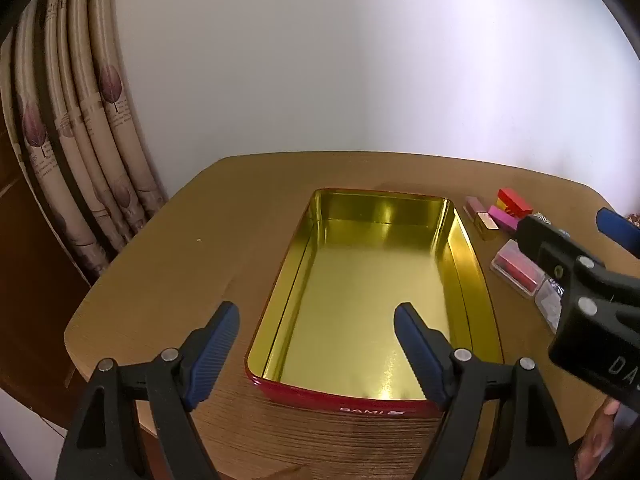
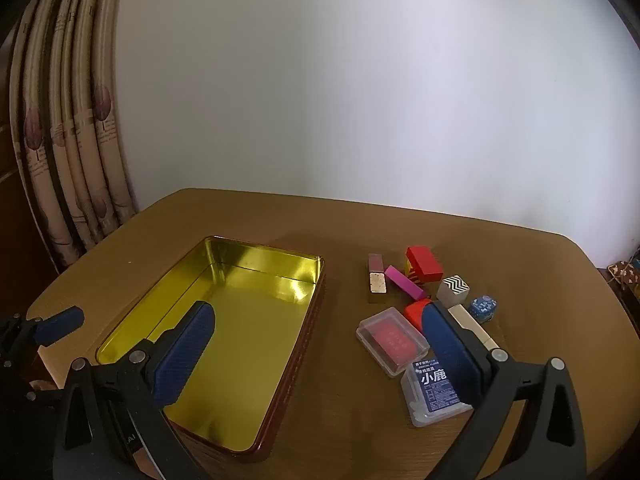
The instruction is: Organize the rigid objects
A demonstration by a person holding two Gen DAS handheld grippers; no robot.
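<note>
A red tin with a gold inside [image 1: 372,280] lies open and empty on the round wooden table [image 1: 180,248]; it also shows in the right wrist view [image 2: 224,328]. To its right lie small objects: a red block [image 2: 424,264], a magenta bar [image 2: 404,282], a pink and gold bar [image 2: 377,278], a clear case with a red card [image 2: 392,340], a blue-labelled floss box [image 2: 436,392], a zigzag cube [image 2: 453,289] and a blue die [image 2: 483,307]. My left gripper [image 1: 316,320] is open over the tin's near end. My right gripper [image 2: 316,320] is open above the table between tin and objects.
A white wall runs behind the table. Patterned curtains [image 1: 80,140] hang at the left. The right gripper's body [image 1: 580,280] shows at the right in the left wrist view, over the small objects.
</note>
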